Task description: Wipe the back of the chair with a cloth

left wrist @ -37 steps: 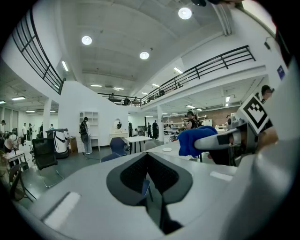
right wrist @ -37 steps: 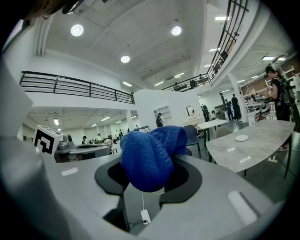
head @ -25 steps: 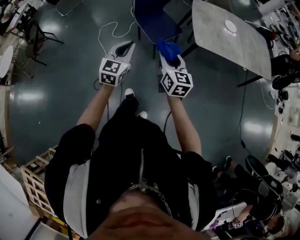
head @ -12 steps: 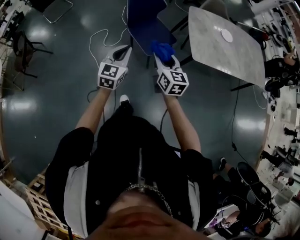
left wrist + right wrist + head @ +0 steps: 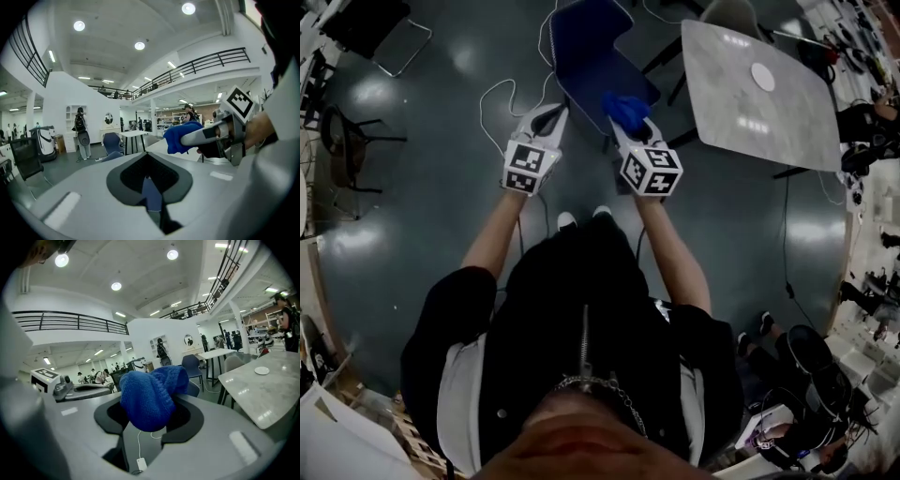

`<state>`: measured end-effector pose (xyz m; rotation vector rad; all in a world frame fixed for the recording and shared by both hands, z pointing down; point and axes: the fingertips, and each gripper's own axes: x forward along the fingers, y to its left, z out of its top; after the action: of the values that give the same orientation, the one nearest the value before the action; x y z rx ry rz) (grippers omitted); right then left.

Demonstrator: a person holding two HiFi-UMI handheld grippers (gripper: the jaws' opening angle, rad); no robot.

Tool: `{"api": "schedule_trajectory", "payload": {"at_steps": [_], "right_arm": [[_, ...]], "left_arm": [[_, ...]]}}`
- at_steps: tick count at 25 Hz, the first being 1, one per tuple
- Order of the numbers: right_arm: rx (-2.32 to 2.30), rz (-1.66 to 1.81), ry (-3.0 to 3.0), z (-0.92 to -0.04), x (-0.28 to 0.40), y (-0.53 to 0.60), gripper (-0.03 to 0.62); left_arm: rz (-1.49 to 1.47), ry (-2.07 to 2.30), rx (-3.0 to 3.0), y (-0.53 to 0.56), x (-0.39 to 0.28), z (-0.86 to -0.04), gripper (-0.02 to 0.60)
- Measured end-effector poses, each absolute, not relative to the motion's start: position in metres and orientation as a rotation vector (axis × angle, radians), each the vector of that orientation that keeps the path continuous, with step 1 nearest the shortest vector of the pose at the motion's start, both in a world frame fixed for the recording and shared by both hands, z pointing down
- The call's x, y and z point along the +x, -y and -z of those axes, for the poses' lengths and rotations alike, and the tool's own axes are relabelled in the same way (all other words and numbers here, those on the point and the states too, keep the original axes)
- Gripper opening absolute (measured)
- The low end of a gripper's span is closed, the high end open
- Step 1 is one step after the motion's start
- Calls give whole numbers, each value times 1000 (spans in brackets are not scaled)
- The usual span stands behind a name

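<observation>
1. The right gripper is clamping a bunched blue cloth. In the right gripper view the knitted wad is filling the gap between the jaws and bulging out over their tips.
2. The left gripper is carrying nothing. Its jaws are lying together, leaving only a thin slit, and nothing is sitting between them.
3. Both grippers are being held side by side at about the same height, a little apart, with their tips pointing away from the person and slightly toward each other. The marker cubes are sitting at the near ends, just above the person's hands.
4. The blue chair is standing just beyond the tips of both grippers, spanning the gap between them. In the head view the cloth is overlapping the chair's near right edge; whether the cloth is touching the chair cannot be told.
5. A grey marble-look table is standing beyond and to the right of the right gripper, well apart from the left one, and is bearing a small white disc.
6. A white cable is lying looped on the dark floor beyond the left gripper, to the left of the chair.
7. The person's white shoes are showing on the floor under the grippers' near ends.
</observation>
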<state>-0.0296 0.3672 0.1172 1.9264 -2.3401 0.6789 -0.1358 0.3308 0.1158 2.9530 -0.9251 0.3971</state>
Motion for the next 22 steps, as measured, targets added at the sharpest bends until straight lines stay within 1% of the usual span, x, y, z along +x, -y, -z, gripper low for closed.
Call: {"api": "schedule_trajectory", "payload": {"at_steps": [7,10,17,22], "right_arm": [[1851,-686,2355,-141,-10,-298,172],[1792,-694,2403,-152,-8,-254,172],[1650,-681,2512,-174,30,-147,172],[1553,-742,2571,-192,27,-64,172]], "left_arm": [[-384,956,2875,-268,-110,-131,9],[-456,1014,2888,-237,-100,-137,9],[-427,1103,2840,-148,-50,-149,9],[-516,1177,2799,-90,-52,-163,11]]}}
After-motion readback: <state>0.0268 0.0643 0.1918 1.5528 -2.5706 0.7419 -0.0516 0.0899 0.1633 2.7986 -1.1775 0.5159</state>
